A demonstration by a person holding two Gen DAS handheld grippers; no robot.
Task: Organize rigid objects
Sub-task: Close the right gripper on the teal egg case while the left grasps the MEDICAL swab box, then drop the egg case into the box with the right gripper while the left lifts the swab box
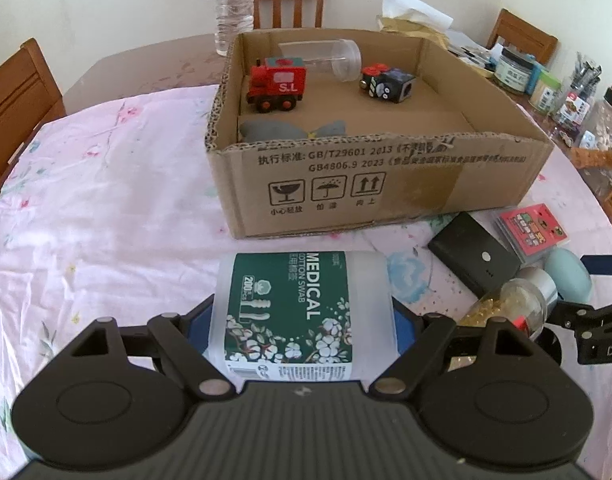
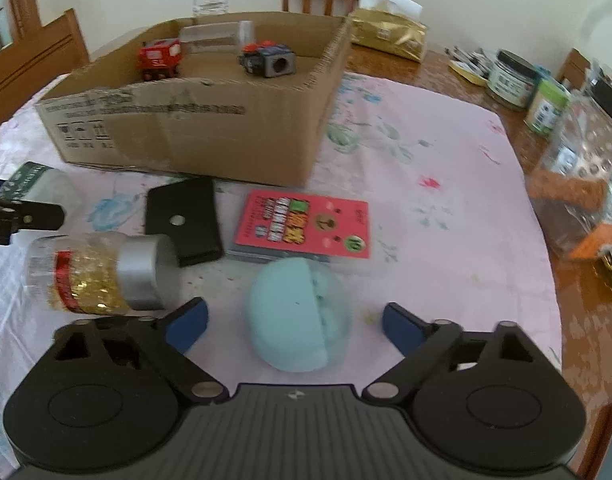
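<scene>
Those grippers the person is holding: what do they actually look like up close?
Both look alike. The left gripper and right gripper each have a ribbed dark grey body with a small pale mark, two round black discs, and black linkage arms joined by silver pins. The fingers carry blue pads. No cables, hands or sleeves are visible.

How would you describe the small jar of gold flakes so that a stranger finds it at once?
Start at the cardboard box. In front of it, on the pink cloth, a black case lies flat. The jar lies on its side beside that case: the only clear one with gold flakes, a red band and a silver cap.
</scene>
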